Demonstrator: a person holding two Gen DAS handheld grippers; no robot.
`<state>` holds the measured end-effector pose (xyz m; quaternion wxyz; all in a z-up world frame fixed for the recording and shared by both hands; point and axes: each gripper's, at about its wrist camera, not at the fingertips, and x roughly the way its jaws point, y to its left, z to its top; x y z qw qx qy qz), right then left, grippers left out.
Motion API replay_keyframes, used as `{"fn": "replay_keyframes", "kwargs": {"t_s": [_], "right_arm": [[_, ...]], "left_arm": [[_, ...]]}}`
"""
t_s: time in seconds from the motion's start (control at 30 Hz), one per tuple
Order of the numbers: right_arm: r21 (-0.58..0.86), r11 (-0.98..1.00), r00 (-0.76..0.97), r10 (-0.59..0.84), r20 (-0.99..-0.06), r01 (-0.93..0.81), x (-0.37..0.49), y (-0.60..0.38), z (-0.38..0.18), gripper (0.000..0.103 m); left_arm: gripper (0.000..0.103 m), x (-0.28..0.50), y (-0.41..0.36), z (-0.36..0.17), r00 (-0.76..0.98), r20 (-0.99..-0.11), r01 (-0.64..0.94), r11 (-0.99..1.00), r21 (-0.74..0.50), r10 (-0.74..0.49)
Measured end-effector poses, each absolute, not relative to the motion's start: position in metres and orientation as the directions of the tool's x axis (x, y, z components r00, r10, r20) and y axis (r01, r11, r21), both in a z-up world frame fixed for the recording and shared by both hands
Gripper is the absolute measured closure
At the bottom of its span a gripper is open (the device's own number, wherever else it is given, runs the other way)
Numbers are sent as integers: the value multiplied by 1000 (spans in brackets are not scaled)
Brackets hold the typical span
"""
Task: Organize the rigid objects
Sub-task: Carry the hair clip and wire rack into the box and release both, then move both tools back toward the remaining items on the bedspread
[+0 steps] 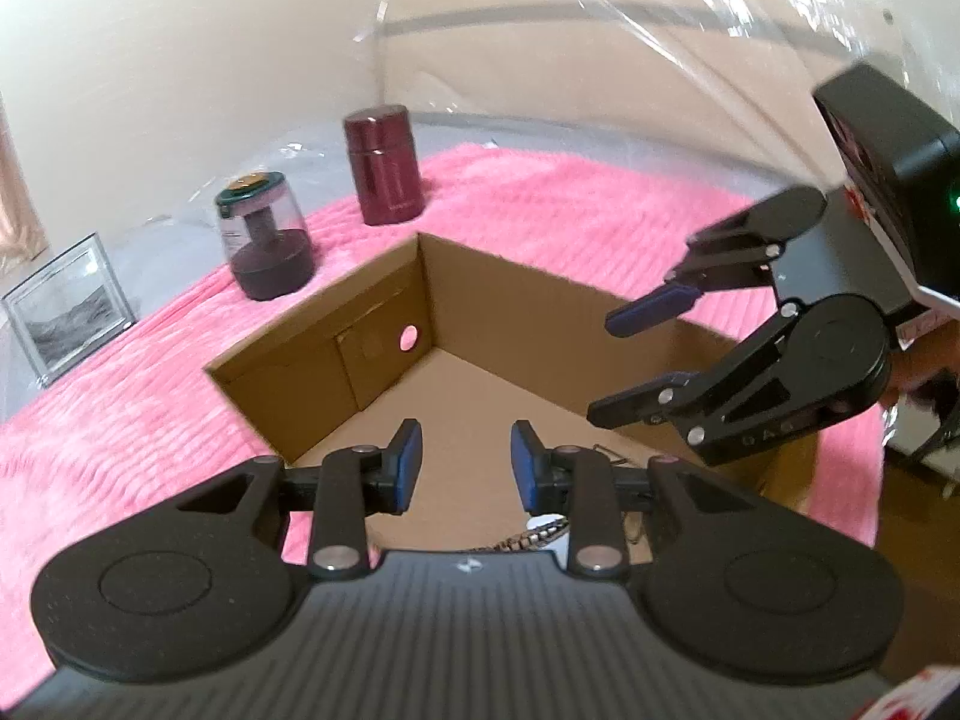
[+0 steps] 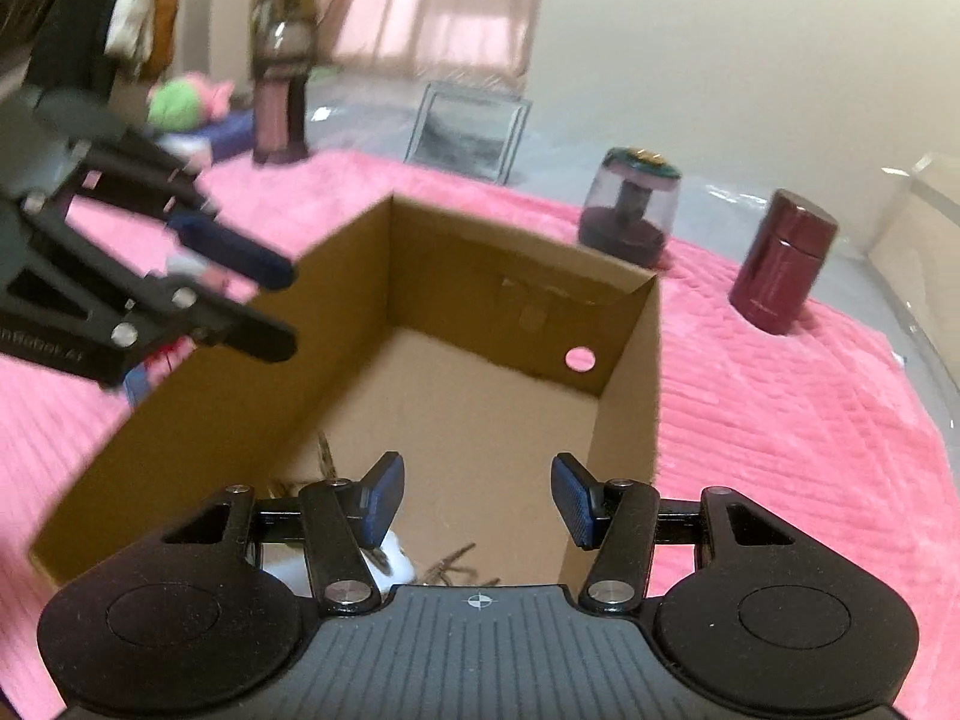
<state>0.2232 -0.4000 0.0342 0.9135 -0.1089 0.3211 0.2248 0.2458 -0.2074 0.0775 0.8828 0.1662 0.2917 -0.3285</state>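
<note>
Both grippers hover over the open cardboard box (image 2: 516, 300), between placements. Left gripper (image 1: 465, 468) and right gripper (image 2: 477, 501) jaws are spread, holding nothing. Beyond the jaws, maroon canister (image 1: 387, 165) awaits pickup next.

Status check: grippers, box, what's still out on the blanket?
Left gripper and right gripper empty, jaws apart, over the box. Maroon canister, clear jar, frame still outside. Nothing in the way.
</note>
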Motion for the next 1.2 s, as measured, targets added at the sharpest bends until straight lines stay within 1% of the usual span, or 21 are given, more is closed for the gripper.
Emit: {"fn": "replay_keyframes", "kwargs": {"t_s": [0.27, 0.4, 0.57, 0.67, 0.8, 1.07, 1.2], "right_arm": [[53, 911, 758, 371, -536, -409, 174, -389, 71, 51], [95, 910, 780, 396, -485, -403, 145, -373, 84, 51], [105, 892, 788, 439, -432, -439, 110, -343, 95, 50], [102, 883, 789, 457, -411, -459, 93, -321, 96, 46], [103, 868, 777, 483, -404, -485, 77, -290, 88, 42], [133, 847, 737, 517, -436, -515, 62, -245, 66, 40], [149, 843, 720, 522, -456, -517, 59, -231, 55, 40]], "left_arm": [[76, 200, -170, 97, 676, -564, 588, 808, 27, -474], [73, 173, -145, 99, 709, -541, 531, 847, -14, -453], [73, 136, -107, 91, 745, -529, 447, 893, -57, -406], [72, 116, -82, 84, 765, -533, 386, 920, -71, -362], [71, 89, -45, 76, 788, -538, 293, 951, -96, -298], [67, 52, 17, 68, 825, -545, 139, 988, -65, -152], [65, 46, 36, 60, 825, -553, 93, 994, -64, -112]]}}
